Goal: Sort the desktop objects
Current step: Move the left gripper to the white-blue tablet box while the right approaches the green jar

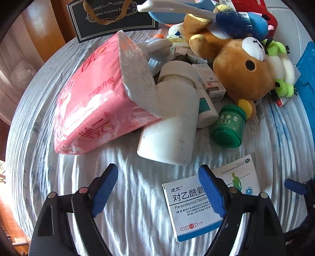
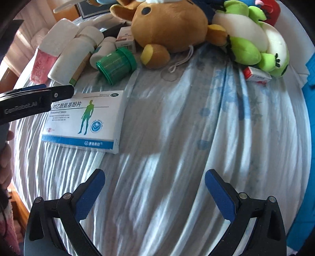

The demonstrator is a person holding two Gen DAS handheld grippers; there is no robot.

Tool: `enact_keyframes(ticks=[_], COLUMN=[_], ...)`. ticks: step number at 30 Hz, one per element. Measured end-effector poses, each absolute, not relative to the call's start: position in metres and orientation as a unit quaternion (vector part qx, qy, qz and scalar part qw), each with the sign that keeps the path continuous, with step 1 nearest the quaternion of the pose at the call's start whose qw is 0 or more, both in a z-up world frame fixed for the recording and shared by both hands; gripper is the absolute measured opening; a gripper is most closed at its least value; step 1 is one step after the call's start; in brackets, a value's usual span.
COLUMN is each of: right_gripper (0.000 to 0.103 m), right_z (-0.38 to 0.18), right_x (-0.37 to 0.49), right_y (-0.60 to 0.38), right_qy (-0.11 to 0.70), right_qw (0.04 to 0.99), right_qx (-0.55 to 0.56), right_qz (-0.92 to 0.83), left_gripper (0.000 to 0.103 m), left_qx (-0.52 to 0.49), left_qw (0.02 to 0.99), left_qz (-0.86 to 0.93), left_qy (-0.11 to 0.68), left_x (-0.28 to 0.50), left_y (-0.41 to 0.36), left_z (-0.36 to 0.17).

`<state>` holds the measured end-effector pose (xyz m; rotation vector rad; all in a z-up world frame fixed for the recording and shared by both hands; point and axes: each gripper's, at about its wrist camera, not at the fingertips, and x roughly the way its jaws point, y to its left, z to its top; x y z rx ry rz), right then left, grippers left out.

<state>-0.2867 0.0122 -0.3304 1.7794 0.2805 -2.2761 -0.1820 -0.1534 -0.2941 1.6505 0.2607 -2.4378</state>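
A heap lies on the pale blue cloth [image 2: 177,128]: a pink tissue pack [image 1: 88,102], a large white bottle [image 1: 173,122], a green jar [image 1: 229,126], a brown plush bear [image 1: 242,69] and a green and white plush frog [image 2: 254,41]. Two paracetamol boxes lie nearer: one [image 1: 187,208] under my left gripper's right finger, another [image 2: 84,120] beside it. My left gripper [image 1: 158,189] is open and empty above the cloth in front of the bottle. My right gripper [image 2: 154,195] is open and empty over bare cloth.
A dark paper gift bag [image 1: 110,17] stands at the back. Small medicine boxes [image 1: 210,80] sit between bottle and bear; a red and white one [image 2: 257,75] lies by the frog. A blue tray [image 1: 307,65] is at the right edge. The left gripper's body [image 2: 29,102] enters the right wrist view.
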Motion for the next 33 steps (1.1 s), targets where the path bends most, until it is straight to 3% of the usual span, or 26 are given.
enact_keyframes(ticks=[10,21,25,28,33], right_gripper=[0.103,0.103,0.103,0.103,0.103], right_z=[-0.320,-0.300,-0.296,-0.291,-0.285], right_x=[-0.321,-0.307,-0.310,-0.313,-0.320], right_y=[0.020,0.090,0.098,0.092,0.069], right_qy=[0.074,0.031,0.013,0.005,0.016], right_qw=[0.087,0.035,0.037,0.056,0.090], right_qx=[0.559,0.558,0.554,0.550,0.541], right_qz=[-0.821,-0.828,-0.832,-0.834,-0.836], left_gripper=[0.084,0.093,0.083,0.060,0.058], left_qx=[0.568,0.574,0.555,0.546,0.568], left_qw=[0.002,0.006,0.013,0.035,0.063], left_qz=[-0.820,-0.818,-0.829,-0.834,-0.816], left_qy=[0.070,0.027,0.064,0.071,0.086], left_x=[-0.159,-0.204,-0.203,-0.188,-0.170], left_y=[-0.117,-0.089,-0.091,-0.103,-0.138], left_z=[-0.283,-0.308,-0.304,-0.297,-0.300])
